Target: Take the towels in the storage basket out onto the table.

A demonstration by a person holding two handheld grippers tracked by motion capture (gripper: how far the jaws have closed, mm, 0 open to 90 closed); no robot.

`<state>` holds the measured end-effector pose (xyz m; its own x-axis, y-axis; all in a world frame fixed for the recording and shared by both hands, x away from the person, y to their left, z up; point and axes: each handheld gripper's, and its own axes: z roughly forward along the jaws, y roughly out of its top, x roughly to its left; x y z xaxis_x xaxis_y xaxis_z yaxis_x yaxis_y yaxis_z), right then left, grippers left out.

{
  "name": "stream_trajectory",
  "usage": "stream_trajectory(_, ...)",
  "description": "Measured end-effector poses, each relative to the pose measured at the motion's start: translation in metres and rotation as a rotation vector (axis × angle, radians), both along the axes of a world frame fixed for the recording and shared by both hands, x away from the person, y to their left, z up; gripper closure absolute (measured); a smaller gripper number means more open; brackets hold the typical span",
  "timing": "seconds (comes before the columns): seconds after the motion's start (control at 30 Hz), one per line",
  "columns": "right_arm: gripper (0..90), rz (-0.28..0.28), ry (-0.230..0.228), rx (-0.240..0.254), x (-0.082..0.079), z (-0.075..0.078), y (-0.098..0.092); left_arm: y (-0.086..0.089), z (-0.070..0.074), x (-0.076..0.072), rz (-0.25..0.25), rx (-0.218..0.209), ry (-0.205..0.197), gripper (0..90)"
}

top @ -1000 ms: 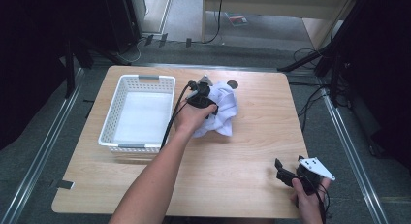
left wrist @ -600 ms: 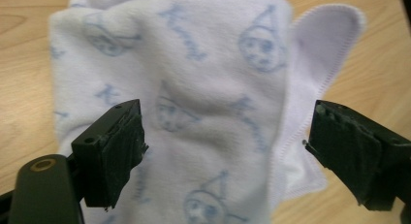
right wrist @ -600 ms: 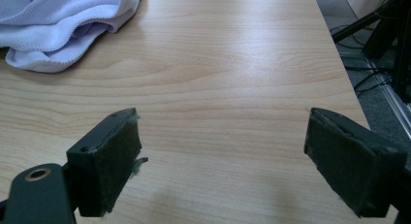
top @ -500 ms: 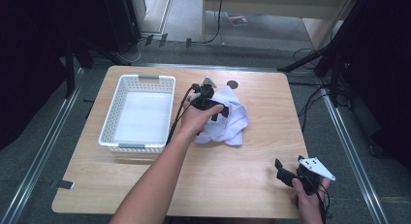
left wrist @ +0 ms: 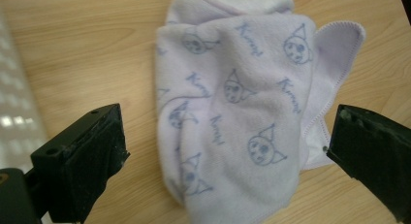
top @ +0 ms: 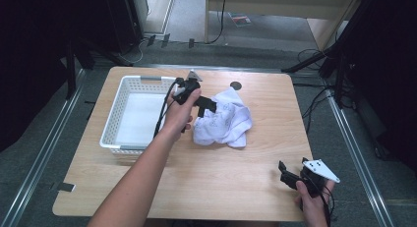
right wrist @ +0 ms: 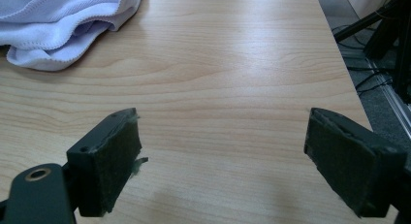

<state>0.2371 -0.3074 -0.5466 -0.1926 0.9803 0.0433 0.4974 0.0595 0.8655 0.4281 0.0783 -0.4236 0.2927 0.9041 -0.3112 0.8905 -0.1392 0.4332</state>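
Beside the cloth (top: pixel 223 120), seemingly bare basket (top: pixel 129 95).

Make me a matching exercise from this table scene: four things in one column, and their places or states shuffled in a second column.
1. towel
2. basket
3. left claw
4. right claw

a. open, low at the table's near right corner
b. white, with nothing in it, on the table's left side
c. crumpled, mid-table
d. open, just above the cloth

Pairs: 1-c, 2-b, 3-d, 4-a

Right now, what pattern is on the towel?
The towel is pale lilac-white with a repeated blue cartoon-face and script print, clearest in the left gripper view.
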Motion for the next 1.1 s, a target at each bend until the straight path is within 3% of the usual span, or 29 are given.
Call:
stream_trajectory(0.13, 13.4, -0.002, 0.001, -0.001, 0.000, 0.000, 0.001, 0.022, 0.008, -0.005, 0.027, -0.003, -0.023, 0.5)
stream_trajectory(0.23, 13.4, -0.002, 0.001, -0.001, 0.000, 0.000, 0.001, 0.035, 0.010, -0.009, 0.045, 0.043, -0.036, 0.5)
stream_trajectory(0.5, 13.4, 0.001, -0.001, -0.001, 0.000, 0.000, 0.000, 0.072, 0.013, -0.023, 0.091, 0.042, -0.058, 0.5)
stream_trajectory(0.73, 13.4, -0.002, 0.000, 0.001, 0.000, 0.000, 0.000, 0.105, 0.020, -0.037, 0.120, 0.095, -0.093, 0.5)
stream_trajectory(1.1, 13.4, -0.004, 0.001, -0.003, 0.000, 0.000, 0.001, 0.157, 0.012, -0.064, 0.182, 0.084, -0.111, 0.6)
